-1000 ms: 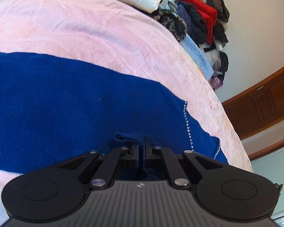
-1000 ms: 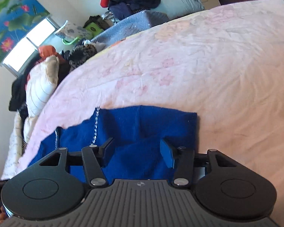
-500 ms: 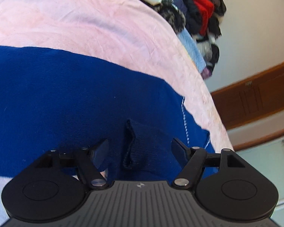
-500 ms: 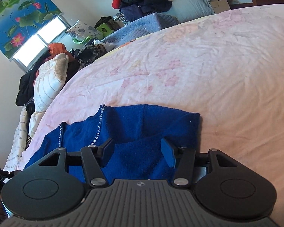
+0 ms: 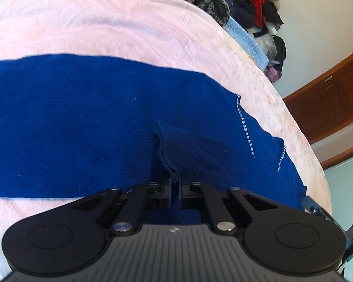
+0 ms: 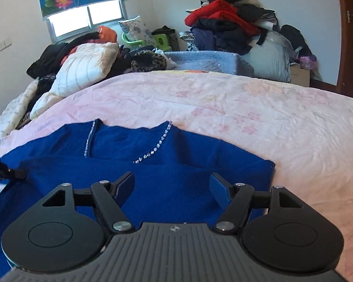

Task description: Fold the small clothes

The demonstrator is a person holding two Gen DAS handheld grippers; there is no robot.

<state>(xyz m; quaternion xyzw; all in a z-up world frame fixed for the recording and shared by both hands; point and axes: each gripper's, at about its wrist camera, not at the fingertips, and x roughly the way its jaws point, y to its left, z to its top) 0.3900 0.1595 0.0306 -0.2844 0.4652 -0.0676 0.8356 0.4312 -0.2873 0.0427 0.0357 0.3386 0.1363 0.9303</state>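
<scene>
**Left gripper re-clamping the cuff, right gripper letting go**

Left wrist view: the left gripper [image 5: 174, 189], apart half a second ago, is now pinching together on the sleeve cuff [image 5: 167, 150] of the blue sweater [image 5: 70, 122] lying on the bed [image 5: 106, 23].

Right wrist view: the right gripper [image 6: 171, 185] is hovering over the sweater's shoulder, jaws having just widened, nothing between them, so the sleeve fold is probably next.

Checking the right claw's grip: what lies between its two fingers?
Only blue sweater lying flat; the right claw stands open, its fingers pinching nothing. That shows in the right wrist view.
</scene>
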